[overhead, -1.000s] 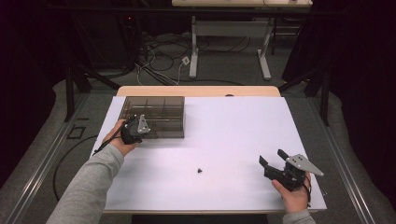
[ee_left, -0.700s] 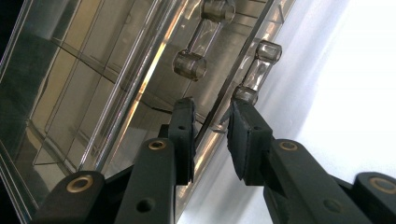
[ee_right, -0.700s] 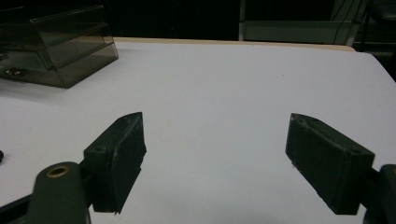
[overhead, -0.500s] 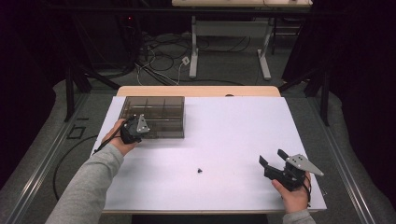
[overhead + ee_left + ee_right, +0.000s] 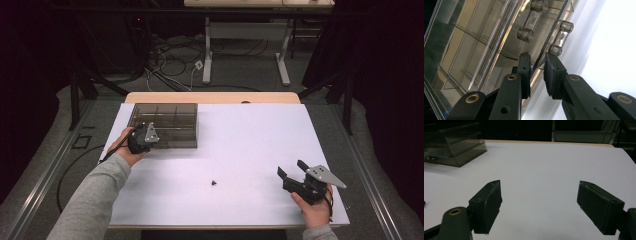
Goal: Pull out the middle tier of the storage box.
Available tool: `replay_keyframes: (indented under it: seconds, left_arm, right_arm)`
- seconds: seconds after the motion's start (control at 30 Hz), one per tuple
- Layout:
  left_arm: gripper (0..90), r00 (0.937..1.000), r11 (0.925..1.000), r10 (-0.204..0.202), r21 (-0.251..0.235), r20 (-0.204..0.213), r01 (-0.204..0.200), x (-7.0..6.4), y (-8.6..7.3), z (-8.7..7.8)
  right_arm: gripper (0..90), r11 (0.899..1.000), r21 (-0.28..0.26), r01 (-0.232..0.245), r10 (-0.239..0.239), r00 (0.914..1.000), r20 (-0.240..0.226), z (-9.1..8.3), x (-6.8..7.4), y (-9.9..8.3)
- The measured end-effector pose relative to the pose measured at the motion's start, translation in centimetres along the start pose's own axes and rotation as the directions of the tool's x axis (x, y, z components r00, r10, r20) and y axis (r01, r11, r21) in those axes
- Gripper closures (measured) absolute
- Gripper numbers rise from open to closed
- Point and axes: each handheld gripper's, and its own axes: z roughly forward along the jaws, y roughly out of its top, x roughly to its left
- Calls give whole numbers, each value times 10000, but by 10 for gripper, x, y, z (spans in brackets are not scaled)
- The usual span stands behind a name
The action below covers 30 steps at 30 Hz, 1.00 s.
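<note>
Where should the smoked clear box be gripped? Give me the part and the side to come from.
Take the thin front lip of the box, from the person's side. It juts out as a flat edge that fingers can straddle; the left gripper has one finger either side of it.

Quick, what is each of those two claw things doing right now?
Left gripper: jaws nearly closed on the front edge of the clear compartment box.
Right gripper: jaws wide open, holding nothing, above the white table.

Dark room, grey floor (image 5: 240,80), cables (image 5: 170,55), white desk frame (image 5: 245,30) behind.
</note>
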Motion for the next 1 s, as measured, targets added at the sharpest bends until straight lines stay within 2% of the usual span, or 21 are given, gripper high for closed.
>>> replay_keyframes:
  seconds: [0.37, 0.6, 0.77, 1.0]
  left_arm:
    - [785, 9994, 9995, 304, -22, 172, -303, -1, -2, -3]
    - [800, 9994, 9996, 294, -6, 169, -294, -2, -2, -6]
    - [855, 9996, 9997, 216, -102, 192, -214, -1, -5, -12]
    - [856, 9984, 9985, 542, -56, 161, -542, -2, -4, -13]
  right_arm:
    - [195, 10000, 44, 18, -18, 10000, 26, 0, 0, 0]
    - [195, 10000, 67, -25, 25, 10000, 19, 0, 0, 0]
    - [195, 10000, 51, -28, 27, 10000, 29, 0, 0, 0]
    - [195, 10000, -29, 7, -7, 10000, 75, 1, 0, 0]
